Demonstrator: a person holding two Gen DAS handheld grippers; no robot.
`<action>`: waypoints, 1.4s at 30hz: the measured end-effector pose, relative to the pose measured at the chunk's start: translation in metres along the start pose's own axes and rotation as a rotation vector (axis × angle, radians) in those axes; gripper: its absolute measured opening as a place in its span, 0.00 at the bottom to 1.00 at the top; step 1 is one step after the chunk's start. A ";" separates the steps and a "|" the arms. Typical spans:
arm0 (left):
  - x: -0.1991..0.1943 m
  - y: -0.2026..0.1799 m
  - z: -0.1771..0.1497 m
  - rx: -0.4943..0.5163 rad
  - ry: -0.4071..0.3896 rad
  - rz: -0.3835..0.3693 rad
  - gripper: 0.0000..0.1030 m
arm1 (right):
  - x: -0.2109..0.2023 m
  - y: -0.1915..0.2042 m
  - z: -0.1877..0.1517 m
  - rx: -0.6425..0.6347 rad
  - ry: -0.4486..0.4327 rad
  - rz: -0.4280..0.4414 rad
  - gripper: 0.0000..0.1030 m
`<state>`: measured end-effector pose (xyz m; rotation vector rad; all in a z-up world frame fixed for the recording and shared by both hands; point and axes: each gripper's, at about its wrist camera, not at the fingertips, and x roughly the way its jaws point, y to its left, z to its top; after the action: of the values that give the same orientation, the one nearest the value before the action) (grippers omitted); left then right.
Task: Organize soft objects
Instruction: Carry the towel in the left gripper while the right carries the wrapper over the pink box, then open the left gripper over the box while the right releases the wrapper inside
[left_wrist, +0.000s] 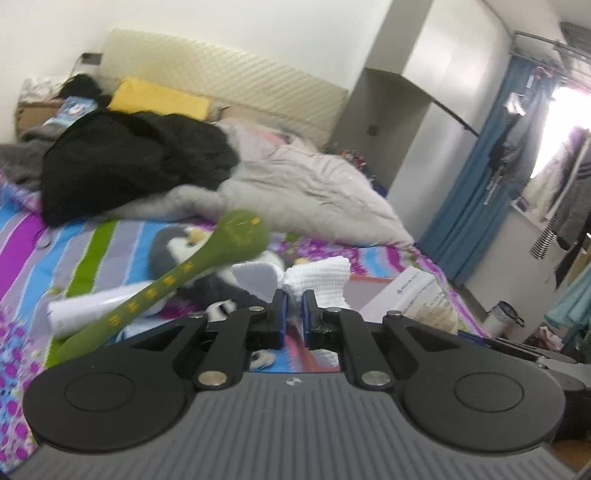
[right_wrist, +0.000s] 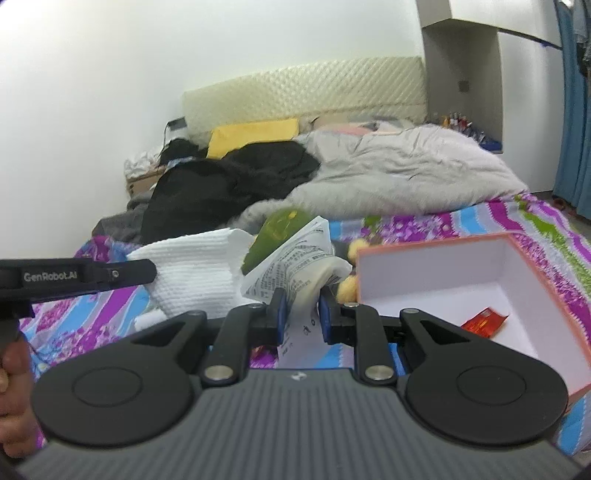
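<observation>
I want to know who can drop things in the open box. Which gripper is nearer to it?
Right. The right gripper, shut on a printed paper bundle, sits just beside the pink-rimmed box. The left gripper, holding a white knit cloth, is farther away on the far side.

Left gripper (left_wrist: 293, 301) — blue pads clamped on white knitted cloth (left_wrist: 321, 282); long green plush snake (left_wrist: 207, 266) beside — striped bedspread (left_wrist: 48, 236) below
</observation>
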<state>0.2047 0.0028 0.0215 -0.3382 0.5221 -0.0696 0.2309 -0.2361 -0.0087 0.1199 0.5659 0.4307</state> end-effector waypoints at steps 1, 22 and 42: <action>0.005 -0.008 0.003 0.009 0.000 -0.011 0.10 | -0.001 -0.005 0.003 0.014 -0.004 0.000 0.22; 0.181 -0.118 -0.013 0.100 0.353 -0.114 0.10 | 0.060 -0.149 -0.017 0.127 0.270 -0.227 0.22; 0.208 -0.136 -0.050 0.159 0.483 -0.134 0.37 | 0.066 -0.169 -0.044 0.170 0.333 -0.252 0.44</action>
<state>0.3629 -0.1716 -0.0726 -0.1985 0.9659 -0.3262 0.3181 -0.3609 -0.1166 0.1385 0.9346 0.1553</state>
